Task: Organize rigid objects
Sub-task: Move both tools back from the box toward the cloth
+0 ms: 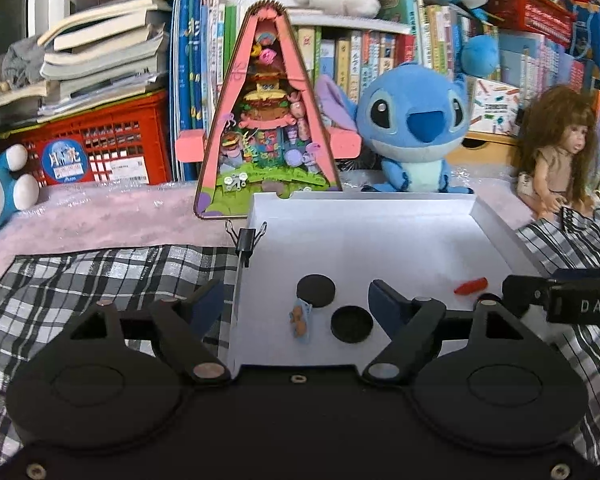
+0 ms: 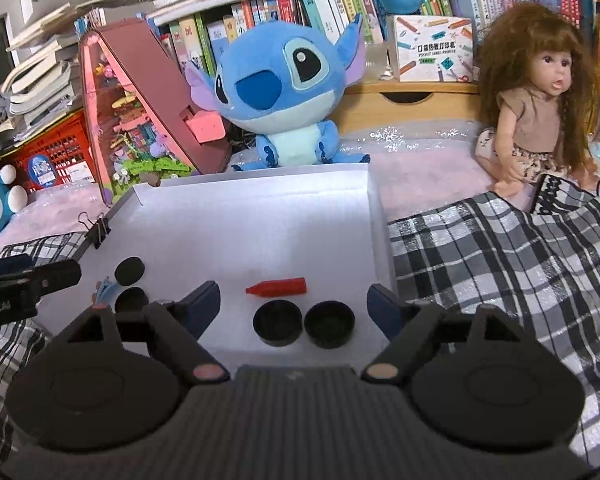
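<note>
White shallow tray (image 2: 374, 216) sat on a black-and-white checked cloth (image 2: 500, 264); all places below were taken from it. Counted inside the tray: four black round caps, one red crayon-like piece, one small blue-and-orange clip. Two caps lay near the tray's left side, one cap (image 1: 316, 290) farther in and one cap (image 1: 351, 324) closer to the near edge, apart from each other. The other two, a cap (image 2: 277, 322) and a cap (image 2: 329, 323), sat hollow side up, side by side and almost touching, at the near edge toward the right. The red piece (image 2: 278, 286) lay flat just behind that pair, long axis running across the tray, narrow tip toward the left wall, blunt end toward the right wall. The clip (image 1: 301, 318) lay just beside the two left caps, long axis running roughly from near edge to far edge. One black binder clip (image 1: 247, 238) was clamped on the tray's left wall. Behind the far wall: one blue plush (image 2: 284, 92), one pink triangular toy house (image 1: 266, 120), and one long-haired doll (image 2: 536, 96) off to the right. Left gripper (image 1: 296, 302) hung over the near left part, jaws spread wide, nothing between the pads. Right gripper (image 2: 294, 304) hung over the near right part, jaws likewise wide, the paired caps seen between the fingers but untouched.
</note>
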A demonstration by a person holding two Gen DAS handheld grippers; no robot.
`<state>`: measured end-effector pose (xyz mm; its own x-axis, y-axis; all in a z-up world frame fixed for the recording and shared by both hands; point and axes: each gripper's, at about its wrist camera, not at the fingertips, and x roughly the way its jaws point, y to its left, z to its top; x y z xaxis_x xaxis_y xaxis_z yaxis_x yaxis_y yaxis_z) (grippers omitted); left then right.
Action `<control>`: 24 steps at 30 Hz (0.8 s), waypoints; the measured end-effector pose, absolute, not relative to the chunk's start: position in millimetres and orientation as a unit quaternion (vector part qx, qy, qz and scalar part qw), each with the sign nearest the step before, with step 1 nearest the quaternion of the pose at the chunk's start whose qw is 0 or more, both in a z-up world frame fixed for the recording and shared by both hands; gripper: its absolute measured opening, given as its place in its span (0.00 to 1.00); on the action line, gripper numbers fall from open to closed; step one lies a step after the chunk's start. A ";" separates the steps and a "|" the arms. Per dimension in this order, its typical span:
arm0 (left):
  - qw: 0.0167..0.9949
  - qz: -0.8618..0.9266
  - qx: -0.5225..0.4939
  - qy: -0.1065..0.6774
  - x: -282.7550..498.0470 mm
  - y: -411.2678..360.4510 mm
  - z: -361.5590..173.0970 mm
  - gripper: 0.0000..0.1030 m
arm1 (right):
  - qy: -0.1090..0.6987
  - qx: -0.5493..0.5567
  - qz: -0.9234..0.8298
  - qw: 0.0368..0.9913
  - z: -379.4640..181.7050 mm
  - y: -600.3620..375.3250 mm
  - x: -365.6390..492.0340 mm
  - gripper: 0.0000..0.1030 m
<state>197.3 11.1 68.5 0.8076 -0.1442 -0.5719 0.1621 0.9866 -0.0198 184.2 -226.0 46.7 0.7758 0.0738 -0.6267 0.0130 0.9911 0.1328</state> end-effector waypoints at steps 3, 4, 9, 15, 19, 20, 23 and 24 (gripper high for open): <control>0.953 -0.084 0.018 0.290 183.7 11.1 69.9 0.76 | 0.326 0.063 0.019 0.943 49.6 -226.2 173.3 0.87; 0.953 -0.087 0.018 0.288 179.5 11.2 69.8 0.76 | 0.323 0.061 0.019 0.944 50.5 -226.0 169.2 0.87; 0.953 -0.092 0.019 0.288 160.6 10.2 65.6 0.76 | 0.309 0.052 0.024 0.949 53.7 -222.3 149.7 0.88; 0.953 -0.100 0.021 0.284 138.5 9.8 60.9 0.76 | 0.295 0.039 0.032 0.954 55.7 -214.2 129.2 0.89; 0.954 -0.107 0.024 0.281 123.3 8.7 58.6 0.77 | 0.284 0.030 0.041 0.958 57.6 -207.7 115.8 0.89; 0.953 -0.108 0.024 0.281 120.7 8.7 58.2 0.77 | 0.281 0.027 0.044 0.958 58.0 -205.9 112.1 0.89; 0.953 -0.110 0.025 0.281 110.4 8.7 56.3 0.77 | 0.275 0.018 0.050 0.960 58.3 -201.3 102.5 0.89; 0.953 -0.111 0.026 0.281 107.0 8.7 55.5 0.77 | 0.273 0.015 0.051 0.960 58.2 -200.0 99.3 0.89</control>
